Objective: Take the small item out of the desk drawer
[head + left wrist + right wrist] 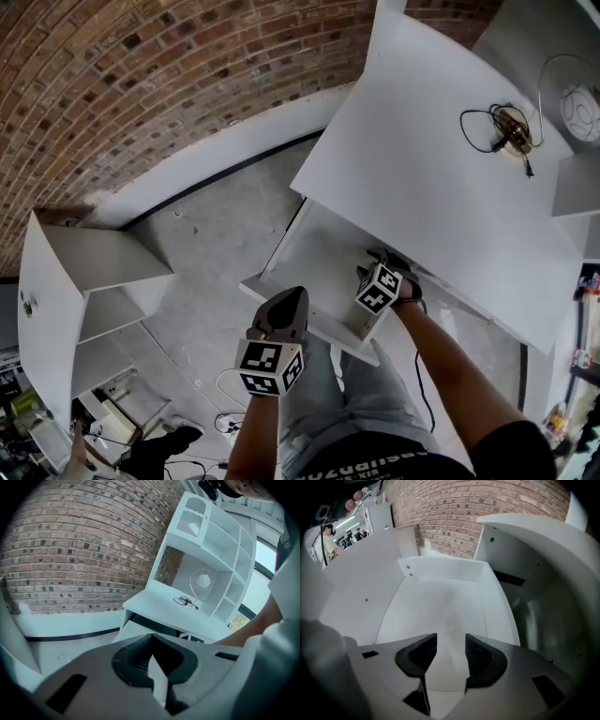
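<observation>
The white desk (422,169) has its drawer (323,248) pulled out towards me. My right gripper (380,258) reaches into the drawer's right side, under the desk top. In the right gripper view the right gripper (451,653) is open over the white drawer floor (436,602). Only a faint pale streak (452,632) lies ahead of it, and I cannot tell what it is. My left gripper (288,302) hovers just in front of the drawer front (314,326). Its jaws are shut and hold nothing, as the left gripper view shows for the left gripper (151,641).
A tangled black cable with a small brass part (511,131) and a wire globe lamp (579,108) sit on the desk top. A white shelf unit (75,281) stands at the left by the brick wall (141,84). Cables lie on the grey floor (225,234).
</observation>
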`<state>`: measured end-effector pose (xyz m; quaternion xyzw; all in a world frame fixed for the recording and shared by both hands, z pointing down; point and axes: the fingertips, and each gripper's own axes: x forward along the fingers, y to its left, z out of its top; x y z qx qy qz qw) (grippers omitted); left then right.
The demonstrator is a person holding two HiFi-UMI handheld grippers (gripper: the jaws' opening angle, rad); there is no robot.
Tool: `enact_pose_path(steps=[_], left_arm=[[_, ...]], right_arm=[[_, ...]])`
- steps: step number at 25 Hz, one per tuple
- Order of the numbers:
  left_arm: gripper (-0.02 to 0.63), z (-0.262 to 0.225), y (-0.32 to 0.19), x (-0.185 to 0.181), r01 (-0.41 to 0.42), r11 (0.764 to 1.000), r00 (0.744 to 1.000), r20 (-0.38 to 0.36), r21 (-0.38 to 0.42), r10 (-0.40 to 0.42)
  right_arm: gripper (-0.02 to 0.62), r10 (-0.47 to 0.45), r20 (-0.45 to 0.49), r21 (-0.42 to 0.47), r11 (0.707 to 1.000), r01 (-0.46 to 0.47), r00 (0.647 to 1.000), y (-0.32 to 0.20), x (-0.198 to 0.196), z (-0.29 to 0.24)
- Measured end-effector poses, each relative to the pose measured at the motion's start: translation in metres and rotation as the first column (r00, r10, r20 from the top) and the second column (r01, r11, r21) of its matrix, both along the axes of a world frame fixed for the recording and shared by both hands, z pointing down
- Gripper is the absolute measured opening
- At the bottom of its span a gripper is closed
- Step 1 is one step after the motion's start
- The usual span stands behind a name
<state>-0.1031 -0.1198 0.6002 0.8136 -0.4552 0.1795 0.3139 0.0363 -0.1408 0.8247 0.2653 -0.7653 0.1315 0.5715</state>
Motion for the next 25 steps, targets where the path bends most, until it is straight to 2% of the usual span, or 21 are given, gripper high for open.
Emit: enact_pose_path(steps=[6,19,22,25], left_arm=[[0.006,0.010,0.007,-0.002,0.004,1.000,1.000,0.007,-0.012,-0.004],[0.006,0.021,0.019,-0.005,0.016,0.999,1.000,0.005,-0.038,-0.016],[0.006,0.022,0.021,-0.007,0.019,0.999,1.000,0.005,-0.039,-0.019],[0.006,0.023,0.022,-0.007,0.022,0.999,1.000,0.006,-0.040,-0.022]], right_arm=[[0.184,0.002,-0.038,-0.008,1.000,-0.002,0.999,0.000,0.002,0.014],[0.182,-0.062,-0.136,-0.023,0.998,0.059,0.989,0.001,0.009,0.038],[0.139,-0.055,-0.143,-0.021,0.998,0.052,0.988,0.001,0.011,0.040],[0.130,-0.038,-0.128,-0.028,0.999,0.035,0.991,0.001,0.010,0.039]])
